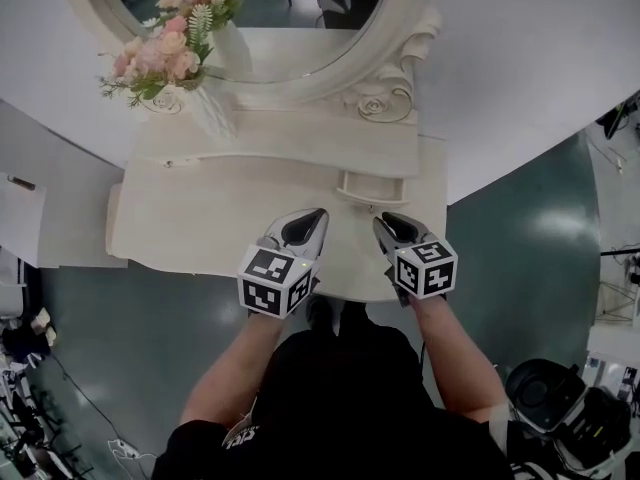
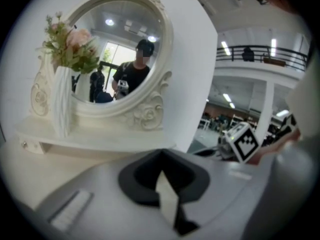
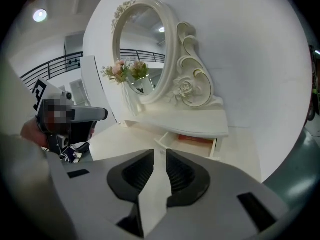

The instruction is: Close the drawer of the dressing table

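Both arms reach out ahead, side by side: left forearm [image 1: 235, 368], right forearm [image 1: 455, 353]. The left gripper [image 1: 315, 216] tilts down and away, and its jaws look pressed together at the tips, empty as far as I can tell. The right gripper [image 1: 388, 221], just beside it, has its jaws slightly apart with nothing between them.

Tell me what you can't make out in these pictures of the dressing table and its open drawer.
- Drawer contents: right gripper view, only a reddish strip at the back, shaded under the shelf, too small to identify.
- Mirror top: head view, cut off by the upper edge.
- Dressing table legs: head view, hidden under its own top.
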{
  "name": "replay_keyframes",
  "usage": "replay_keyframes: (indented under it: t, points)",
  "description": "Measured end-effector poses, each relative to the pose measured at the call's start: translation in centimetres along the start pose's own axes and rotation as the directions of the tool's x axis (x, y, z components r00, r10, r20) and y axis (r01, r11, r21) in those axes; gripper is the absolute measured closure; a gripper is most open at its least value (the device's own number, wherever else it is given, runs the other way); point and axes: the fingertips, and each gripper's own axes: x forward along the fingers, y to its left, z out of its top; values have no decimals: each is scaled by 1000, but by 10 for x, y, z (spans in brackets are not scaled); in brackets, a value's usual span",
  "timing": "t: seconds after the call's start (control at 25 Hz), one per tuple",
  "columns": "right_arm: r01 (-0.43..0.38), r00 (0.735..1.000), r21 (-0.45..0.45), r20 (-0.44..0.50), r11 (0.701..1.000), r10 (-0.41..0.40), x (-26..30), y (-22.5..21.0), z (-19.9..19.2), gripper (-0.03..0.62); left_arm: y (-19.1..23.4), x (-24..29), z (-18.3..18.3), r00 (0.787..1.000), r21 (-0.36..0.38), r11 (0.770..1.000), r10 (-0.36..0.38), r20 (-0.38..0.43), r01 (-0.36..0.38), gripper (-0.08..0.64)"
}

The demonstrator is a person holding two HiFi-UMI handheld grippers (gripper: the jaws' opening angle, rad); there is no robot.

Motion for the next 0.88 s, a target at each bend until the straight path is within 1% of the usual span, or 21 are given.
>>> replay_keyframes:
  t: [0.24,0.32,0.48,0.68,0.88]
  points:
    - [-11,998,27,-60,1000,12,26,-11,-24,495,3,20,-16,998,0,1000,4,-60,-4,551]
    - [-8,997,38,-76,999,11,32,-14,-31,475,5,24,-20,997,-5,1000,9,-74,-9,551]
    - [31,996,61,-84,998,-26,44,-27,-38,469,13,32,-19,997,-34,999,31,-74,-33,551]
    - [58,993,96,-112,994,-48,60,-29,-50,463,16,38,-26,996,-23,999,30,-89,-32,551]
    - [96,987,140,-141,986,-76,69,-39,-57,462,21,33,-31,996,-53,997,46,-82,-50,551]
